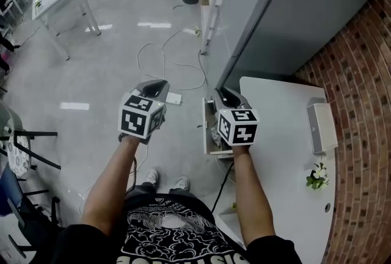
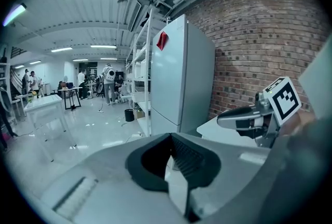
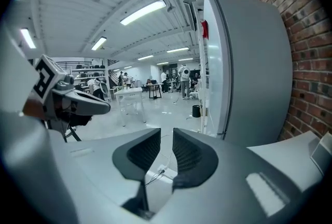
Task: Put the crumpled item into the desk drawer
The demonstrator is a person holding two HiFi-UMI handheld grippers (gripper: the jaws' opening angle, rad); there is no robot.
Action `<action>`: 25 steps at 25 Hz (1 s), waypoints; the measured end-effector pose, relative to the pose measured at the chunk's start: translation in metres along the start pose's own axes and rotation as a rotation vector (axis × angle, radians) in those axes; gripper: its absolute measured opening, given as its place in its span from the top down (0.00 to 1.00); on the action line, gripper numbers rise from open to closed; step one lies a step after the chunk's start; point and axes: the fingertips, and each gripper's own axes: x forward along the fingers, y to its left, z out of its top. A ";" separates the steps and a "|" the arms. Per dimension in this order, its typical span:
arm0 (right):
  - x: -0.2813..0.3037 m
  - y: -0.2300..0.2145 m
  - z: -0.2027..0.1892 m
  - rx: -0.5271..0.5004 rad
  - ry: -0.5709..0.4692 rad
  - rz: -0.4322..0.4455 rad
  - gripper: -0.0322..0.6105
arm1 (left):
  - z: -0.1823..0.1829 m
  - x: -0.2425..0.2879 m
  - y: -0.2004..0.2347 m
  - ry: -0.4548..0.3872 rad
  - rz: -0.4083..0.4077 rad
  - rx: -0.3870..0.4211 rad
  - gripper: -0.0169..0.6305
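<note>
Both grippers are raised side by side in front of me. In the head view my left gripper [image 1: 157, 88] hangs over the floor, left of the desk. Its own view shows the left gripper [image 2: 171, 137] with tips meeting and nothing in them. My right gripper [image 1: 225, 95] is above the open desk drawer [image 1: 206, 128]. Seen in its own view, the right gripper [image 3: 166, 137] has a narrow gap between the pads, with nothing in it. A pale crumpled item [image 1: 214, 133] lies in the drawer, partly hidden by the right gripper.
The white desk [image 1: 287, 153] carries a grey box [image 1: 321, 127] and a small flower sprig [image 1: 317, 176] by the brick wall. A tall grey cabinet [image 1: 275, 24] stands behind it. Cables [image 1: 165, 61] and a power strip [image 1: 174, 98] lie on the floor. A chair frame [image 1: 24, 153] is far left.
</note>
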 end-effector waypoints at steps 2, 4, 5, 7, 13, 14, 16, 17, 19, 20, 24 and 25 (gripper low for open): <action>-0.005 0.002 0.012 -0.006 -0.025 -0.020 0.84 | 0.005 0.002 0.001 -0.013 -0.024 0.007 0.97; -0.010 0.006 0.022 -0.011 -0.047 -0.036 0.85 | 0.009 0.002 0.003 -0.022 -0.042 0.008 0.97; -0.012 0.008 0.027 -0.014 -0.057 -0.046 0.85 | 0.010 0.002 0.005 -0.025 -0.051 0.010 0.97; -0.017 0.010 0.035 -0.020 -0.076 -0.071 0.87 | 0.014 0.001 0.007 -0.030 -0.073 0.017 0.97; -0.029 0.015 0.053 -0.037 -0.115 -0.124 0.95 | 0.032 0.002 0.016 -0.071 -0.108 0.031 0.97; -0.031 0.015 0.055 -0.039 -0.117 -0.130 0.95 | 0.034 0.002 0.017 -0.074 -0.111 0.033 0.97; -0.035 0.015 0.059 -0.043 -0.124 -0.145 0.95 | 0.038 0.002 0.017 -0.079 -0.119 0.037 0.97; -0.036 0.015 0.061 -0.045 -0.127 -0.153 0.95 | 0.040 0.002 0.017 -0.082 -0.123 0.041 0.97; -0.039 0.014 0.063 -0.045 -0.132 -0.165 0.95 | 0.042 0.003 0.017 -0.085 -0.128 0.047 0.97; -0.040 0.012 0.064 -0.042 -0.135 -0.171 0.95 | 0.042 0.003 0.018 -0.086 -0.130 0.049 0.97; -0.050 0.001 0.065 -0.011 -0.154 -0.204 0.95 | 0.044 0.003 0.017 -0.091 -0.137 0.055 0.97; -0.052 -0.001 0.065 -0.007 -0.157 -0.210 0.95 | 0.043 0.003 0.017 -0.091 -0.137 0.055 0.97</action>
